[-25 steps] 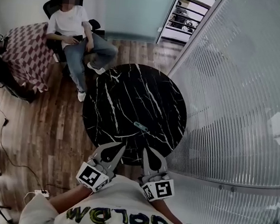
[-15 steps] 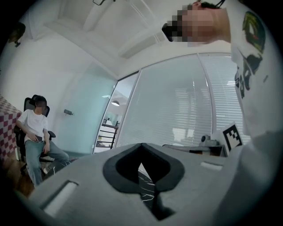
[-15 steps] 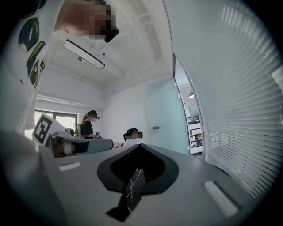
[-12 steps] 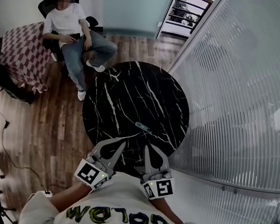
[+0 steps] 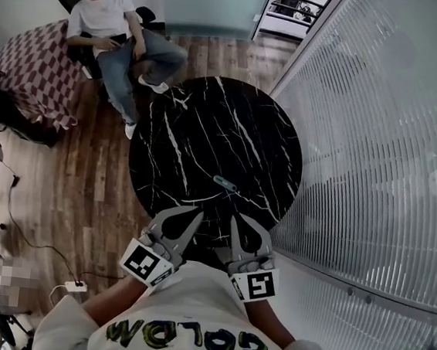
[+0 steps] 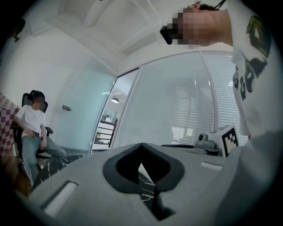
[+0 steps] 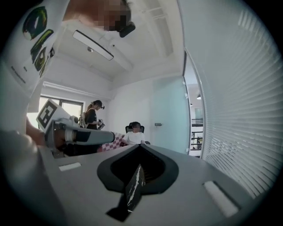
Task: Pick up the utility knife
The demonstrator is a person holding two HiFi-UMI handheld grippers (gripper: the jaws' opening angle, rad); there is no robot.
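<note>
A: Tongs status?
B: Left tongs and right tongs are clenched, empty, held at 6 o'clock edge of the surface.
A: Utility knife?
B: Laid on surface, 6 o'clock of centre, untouched.

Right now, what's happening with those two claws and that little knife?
Left gripper shut, empty. Right gripper shut, empty. Utility knife lies on the black table, just beyond both. Nothing between.

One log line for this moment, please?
knife: on table, untouched | left hand-held gripper: shut, empty | right hand-held gripper: shut, empty
</note>
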